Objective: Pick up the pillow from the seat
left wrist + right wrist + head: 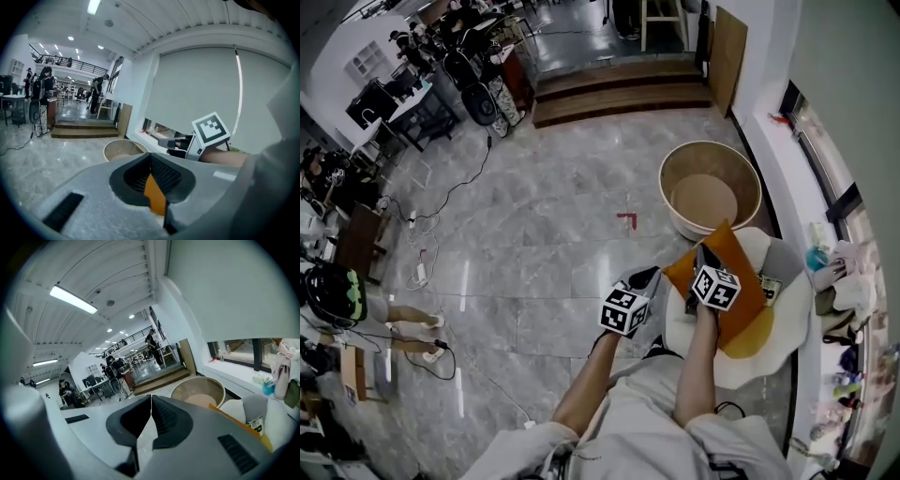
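Two hand-held grippers are at the left side of a white scallop-edged seat [787,352] on the right of the scene. The orange square pillow [742,319] lies flat on that seat. One of its corners points far, toward a round beige tub [741,173] standing on the grey marble floor [534,244] just beyond the seat.

The right gripper [151,398] is over the pillow, with its marker cube above the orange cloth. Its jaws are clenched tip to tip with nothing between them, and only a pale surface shows through the slit behind the tips.

The left gripper [150,157] is further left, near the pillow's left corner, with its cube over the floor. Its jaws also meet at the tips. A sliver of orange shows in the slit behind them, and I cannot tell whether that is cloth pinched there or the pillow seen through the gap.

A grey object with a printed tag [780,267] sits on the far right part of the seat, beside the pillow's right edge. A red corner mark [626,220] is on the floor left of the tub. Wooden steps [619,89] cross the far end of the room, and people stand by dark desks [403,108] at the far left.
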Tool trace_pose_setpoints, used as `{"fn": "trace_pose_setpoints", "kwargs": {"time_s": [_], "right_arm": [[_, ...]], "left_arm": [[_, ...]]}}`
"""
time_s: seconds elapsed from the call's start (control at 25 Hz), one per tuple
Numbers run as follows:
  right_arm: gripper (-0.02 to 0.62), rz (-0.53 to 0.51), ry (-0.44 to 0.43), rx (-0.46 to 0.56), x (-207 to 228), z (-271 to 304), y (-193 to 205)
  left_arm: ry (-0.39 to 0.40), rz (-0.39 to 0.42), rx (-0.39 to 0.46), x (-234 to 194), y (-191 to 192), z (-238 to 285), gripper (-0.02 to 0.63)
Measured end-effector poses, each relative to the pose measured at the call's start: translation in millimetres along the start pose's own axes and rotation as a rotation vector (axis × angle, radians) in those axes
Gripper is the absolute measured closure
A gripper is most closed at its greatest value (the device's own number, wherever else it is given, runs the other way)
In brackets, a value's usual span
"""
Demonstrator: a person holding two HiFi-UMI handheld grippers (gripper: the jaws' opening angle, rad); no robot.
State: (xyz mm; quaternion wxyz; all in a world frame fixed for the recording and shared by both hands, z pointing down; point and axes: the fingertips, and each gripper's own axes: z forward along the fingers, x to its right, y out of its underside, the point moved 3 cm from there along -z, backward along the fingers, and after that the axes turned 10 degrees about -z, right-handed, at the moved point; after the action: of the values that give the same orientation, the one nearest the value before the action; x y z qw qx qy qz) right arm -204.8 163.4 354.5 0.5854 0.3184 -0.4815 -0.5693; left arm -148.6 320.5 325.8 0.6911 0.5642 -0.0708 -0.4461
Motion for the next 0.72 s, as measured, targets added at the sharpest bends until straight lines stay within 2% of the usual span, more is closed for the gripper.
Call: {"fn": "trace_pose_setpoints", "kwargs": {"time_s": [0.24, 0.4, 0.56, 0.72], "right_arm": [[0.588, -0.058, -0.066, -0.028, -24, 37, -7], [0.588, -0.095, -0.082, -0.054, -32, 38, -3], [0.588, 0.037, -0.078, 0.055, -25, 33, -22], [0.588, 0.065, 0.019, 0.079, 14, 22, -32]], "left_arm": [[-0.084, -0.032, 0.017, -37, -11, 0, 0.597], [-0.087, -0.023, 0.001, -47, -19, 11, 0.597], [-0.066, 0.018, -0.022, -40, -35, 38, 0.597], [0.01, 0.052, -0.077, -10, -37, 86, 0.597]]}}
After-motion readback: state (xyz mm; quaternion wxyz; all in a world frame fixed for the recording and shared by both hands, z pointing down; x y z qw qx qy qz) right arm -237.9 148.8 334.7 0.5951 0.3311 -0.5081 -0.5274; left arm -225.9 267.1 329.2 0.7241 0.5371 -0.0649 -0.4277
